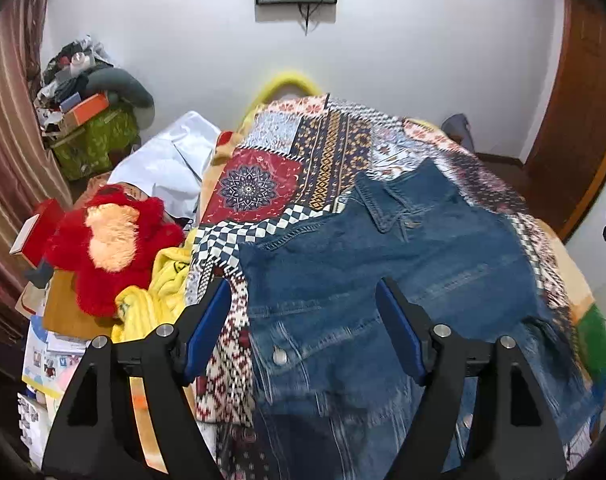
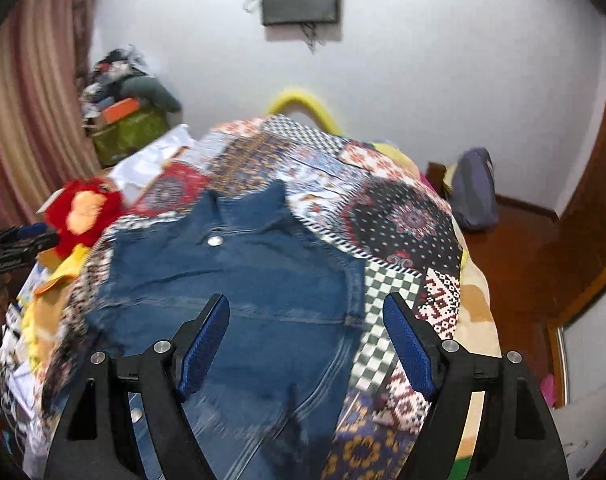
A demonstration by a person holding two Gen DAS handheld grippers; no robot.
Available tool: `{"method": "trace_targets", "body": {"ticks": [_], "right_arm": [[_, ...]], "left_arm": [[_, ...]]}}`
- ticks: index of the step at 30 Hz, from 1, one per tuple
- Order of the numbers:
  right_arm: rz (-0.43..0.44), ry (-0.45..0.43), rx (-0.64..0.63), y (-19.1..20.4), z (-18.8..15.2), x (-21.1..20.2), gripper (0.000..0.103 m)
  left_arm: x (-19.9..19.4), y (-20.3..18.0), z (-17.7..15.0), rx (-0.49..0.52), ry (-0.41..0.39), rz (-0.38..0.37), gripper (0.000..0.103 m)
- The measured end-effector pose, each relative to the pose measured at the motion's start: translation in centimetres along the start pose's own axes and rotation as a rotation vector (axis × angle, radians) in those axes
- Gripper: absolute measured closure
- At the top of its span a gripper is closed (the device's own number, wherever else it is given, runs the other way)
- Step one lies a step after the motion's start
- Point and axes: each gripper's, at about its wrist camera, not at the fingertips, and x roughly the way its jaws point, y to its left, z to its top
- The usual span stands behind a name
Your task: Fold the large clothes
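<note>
A blue denim jacket [image 1: 391, 280] lies spread on a patchwork bedspread [image 1: 287, 168], collar toward the far wall. My left gripper [image 1: 303, 292] is open and empty, hovering above the jacket's left edge. In the right wrist view the jacket [image 2: 239, 280] fills the middle, with a metal button [image 2: 215, 241] near the collar. My right gripper [image 2: 305, 308] is open and empty, above the jacket's right side and the bedspread [image 2: 403, 216].
A red plush toy [image 1: 107, 240] and yellow cloth [image 1: 151, 304] lie left of the bed, with boxes and papers below. A cluttered pile [image 1: 87, 120] sits by the curtain. A wooden door [image 1: 575, 120] and a grey bag [image 2: 473, 192] are at the right.
</note>
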Motion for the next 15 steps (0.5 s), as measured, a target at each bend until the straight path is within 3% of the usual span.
{"method": "trace_targets", "body": {"ticks": [7,15], "right_arm": [[0.041,-0.003,-0.027,3.0,-4.8,-4.7,0.026],[0.051,0.107,-0.025,4.1,-11.7,-5.5,0.026]], "left_arm": [[-4.8,0.3,-4.5,-0.025,0.003,-0.012,0.025],[-6.0,1.4,-12.2,-0.089,0.113,-0.055,0.015]]}}
